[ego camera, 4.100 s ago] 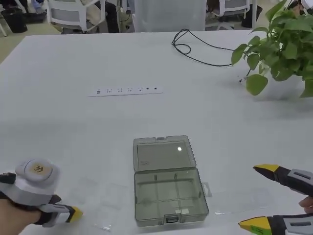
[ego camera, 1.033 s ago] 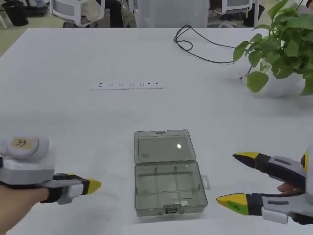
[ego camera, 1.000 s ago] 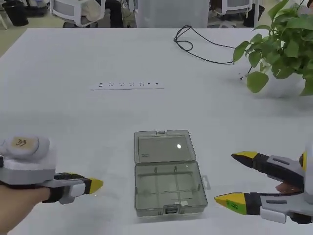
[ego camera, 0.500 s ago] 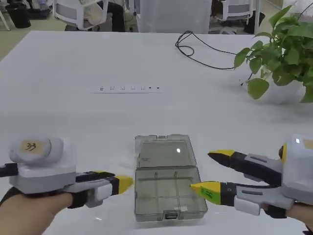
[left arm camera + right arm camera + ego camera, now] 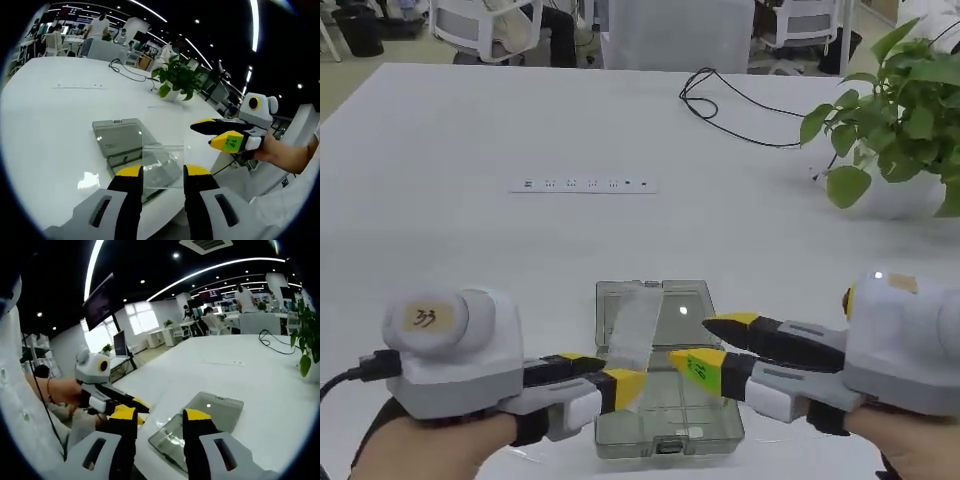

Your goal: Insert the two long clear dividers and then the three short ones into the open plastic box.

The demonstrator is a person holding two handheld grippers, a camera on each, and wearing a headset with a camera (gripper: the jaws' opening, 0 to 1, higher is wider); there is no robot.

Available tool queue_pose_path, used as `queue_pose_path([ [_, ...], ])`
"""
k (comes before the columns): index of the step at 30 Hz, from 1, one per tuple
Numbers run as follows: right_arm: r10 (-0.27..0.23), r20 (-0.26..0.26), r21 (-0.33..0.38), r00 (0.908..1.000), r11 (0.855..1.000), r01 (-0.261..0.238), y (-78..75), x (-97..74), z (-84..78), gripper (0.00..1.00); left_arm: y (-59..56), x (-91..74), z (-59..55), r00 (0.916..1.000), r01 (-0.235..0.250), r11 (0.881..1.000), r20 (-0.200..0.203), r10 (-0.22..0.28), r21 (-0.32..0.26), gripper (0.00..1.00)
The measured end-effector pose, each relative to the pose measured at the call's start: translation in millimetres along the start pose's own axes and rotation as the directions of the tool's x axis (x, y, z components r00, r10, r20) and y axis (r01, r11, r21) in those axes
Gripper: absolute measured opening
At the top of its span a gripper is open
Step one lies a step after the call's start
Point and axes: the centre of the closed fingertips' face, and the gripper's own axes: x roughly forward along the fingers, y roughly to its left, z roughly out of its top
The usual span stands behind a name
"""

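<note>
Over the box (image 5: 692,418), left gripper (image 5: 164,171) clamps a clear divider (image 5: 162,159); right gripper (image 5: 702,340), at 3 o'clock, gapes empty. Edge-only grip: divider could pivot and jam crooked.

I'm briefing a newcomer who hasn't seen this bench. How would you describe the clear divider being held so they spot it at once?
On the white table, find the smoky open plastic box at the near edge. Just above it, the left tool pinches the lower edge of the divider, a flat rectangular sheet. Unlike the tinted box, it is colourless and held off the table.
</note>
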Motion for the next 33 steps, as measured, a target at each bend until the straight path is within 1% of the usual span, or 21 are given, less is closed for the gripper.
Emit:
queue_pose_path([
  [4, -0.011, -0.006, 0.036, 0.9999, 0.999, 0.011, 3.4, 4.0, -2.9, 0.30, -5.5, 3.0, 1.9, 0.9999, 0.013, 1.000, 0.009, -0.013, 0.010, 0.30],
  [6, -0.012, -0.010, 0.067, 0.9999, 0.998, 0.012, 5.2, 6.5, -5.4, 0.28, -8.4, 4.3, 2.8, 0.9997, 0.021, 1.000, 0.010, -0.021, 0.014, 0.30],
  [12, -0.018, -0.024, 0.085, 0.9995, 0.996, 0.020, 8.5, 13.0, -11.1, 0.22, -15.5, 7.6, 3.2, 0.9994, 0.035, 0.998, -0.003, -0.035, 0.055, 0.30],
  [16, -0.028, -0.025, 0.123, 0.9993, 0.992, 0.031, 7.9, 14.7, -11.7, 0.17, -17.1, 7.8, 4.8, 0.9993, 0.038, 0.997, -0.002, -0.038, 0.066, 0.30],
  [23, -0.039, -0.031, 0.154, 0.9987, 0.987, 0.044, 8.5, 18.2, -13.6, 0.12, -18.6, 7.9, 4.2, 0.9991, 0.042, 0.997, -0.005, -0.042, 0.069, 0.30],
  [24, -0.042, -0.036, 0.161, 0.9985, 0.986, 0.047, 8.9, 18.7, -14.6, 0.09, -18.8, 8.0, 3.7, 0.9991, 0.042, 0.997, -0.006, -0.042, 0.070, 0.30],
  [26, -0.055, -0.036, 0.195, 0.9978, 0.979, 0.061, 8.7, 19.2, -15.5, 0.09, -18.1, 8.3, 3.3, 0.9993, 0.038, 0.997, -0.005, -0.038, 0.072, 0.30],
  [27, -0.059, -0.036, 0.224, 0.9976, 0.972, 0.066, 9.1, 19.3, -15.8, 0.08, -18.3, 8.6, 3.0, 0.9992, 0.040, 0.997, -0.005, -0.040, 0.072, 0.30],
  [29, -0.063, -0.031, 0.253, 0.9976, 0.965, 0.068, 9.6, 19.7, -15.1, 0.08, -19.7, 9.4, 3.4, 0.9989, 0.046, 0.996, 0.002, -0.046, 0.072, 0.31],
  [31, -0.076, -0.041, 0.234, 0.9963, 0.969, 0.083, 9.0, 19.9, -16.6, 0.07, -18.4, 9.7, 2.5, 0.9993, 0.038, 0.996, -0.003, -0.038, 0.081, 0.28],
  [33, -0.079, -0.041, 0.256, 0.9960, 0.963, 0.087, 8.4, 19.3, -16.5, 0.07, -20.3, 9.7, 1.4, 0.9989, 0.047, 0.996, -0.006, -0.046, 0.080, 0.29],
])
